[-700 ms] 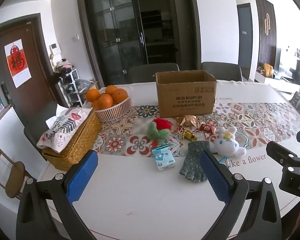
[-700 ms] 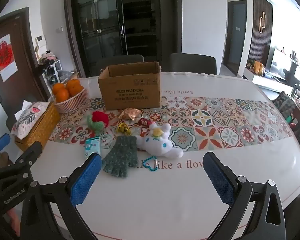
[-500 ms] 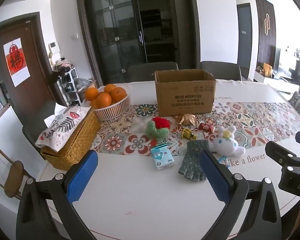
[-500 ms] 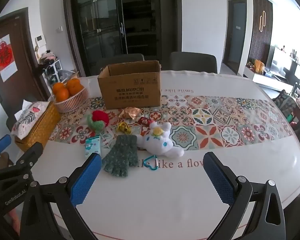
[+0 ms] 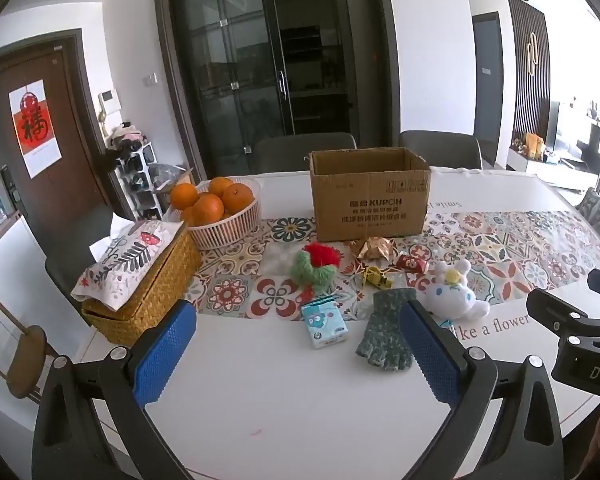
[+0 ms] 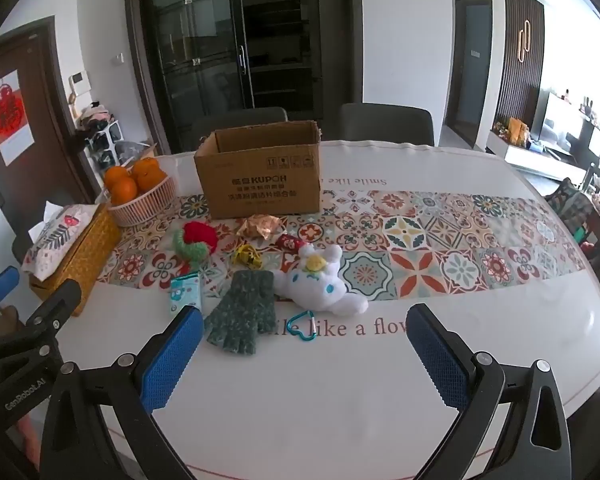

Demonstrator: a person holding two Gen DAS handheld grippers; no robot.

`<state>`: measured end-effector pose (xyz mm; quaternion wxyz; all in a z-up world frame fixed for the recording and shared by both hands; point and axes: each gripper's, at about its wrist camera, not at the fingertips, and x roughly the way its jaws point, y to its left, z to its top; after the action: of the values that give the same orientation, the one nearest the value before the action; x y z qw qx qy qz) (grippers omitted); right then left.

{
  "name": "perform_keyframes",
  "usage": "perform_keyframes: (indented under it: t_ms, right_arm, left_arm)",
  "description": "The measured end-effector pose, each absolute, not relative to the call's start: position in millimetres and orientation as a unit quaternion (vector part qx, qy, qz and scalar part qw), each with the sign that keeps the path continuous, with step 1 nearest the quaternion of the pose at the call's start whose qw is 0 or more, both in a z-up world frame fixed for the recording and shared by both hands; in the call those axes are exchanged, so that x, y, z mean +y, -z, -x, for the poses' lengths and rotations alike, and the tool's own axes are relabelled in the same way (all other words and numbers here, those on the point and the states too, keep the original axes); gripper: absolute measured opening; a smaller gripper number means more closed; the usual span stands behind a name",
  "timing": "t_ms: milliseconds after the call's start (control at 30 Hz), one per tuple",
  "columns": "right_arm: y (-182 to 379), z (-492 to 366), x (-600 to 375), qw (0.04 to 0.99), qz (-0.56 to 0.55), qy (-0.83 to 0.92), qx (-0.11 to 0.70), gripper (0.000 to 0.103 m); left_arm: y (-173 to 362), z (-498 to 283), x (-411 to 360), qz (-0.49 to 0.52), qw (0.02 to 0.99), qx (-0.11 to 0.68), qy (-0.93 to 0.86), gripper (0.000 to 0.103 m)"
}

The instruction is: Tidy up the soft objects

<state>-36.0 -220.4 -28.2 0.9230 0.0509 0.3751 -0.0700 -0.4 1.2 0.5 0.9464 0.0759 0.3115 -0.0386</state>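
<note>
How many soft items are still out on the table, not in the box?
3: the green glove nearest the grippers, the white plush right of it, and the red-green knit piece behind, near the box. The box's inside is hidden.

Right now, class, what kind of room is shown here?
Probably a home dining area: a dining table with chairs behind it, a bowl of oranges and a shoe rack by the door.

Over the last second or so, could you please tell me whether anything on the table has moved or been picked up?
Nothing visibly changed. The green glove, white plush toy and cardboard box lie where they were. The left gripper and right gripper remain open and empty above the table's near edge.
</note>
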Motion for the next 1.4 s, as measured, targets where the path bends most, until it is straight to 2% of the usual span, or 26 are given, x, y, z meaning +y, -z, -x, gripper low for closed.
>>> perform_keyframes:
  t_ms: [1400]
  right_arm:
    - [33.2,30.7,-221.7,0.921,-0.057,0.070,0.380,0.103]
  left_arm:
    - [1.7,-0.5,-1.0,-0.078,0.945,0.314,0.040,0.103]
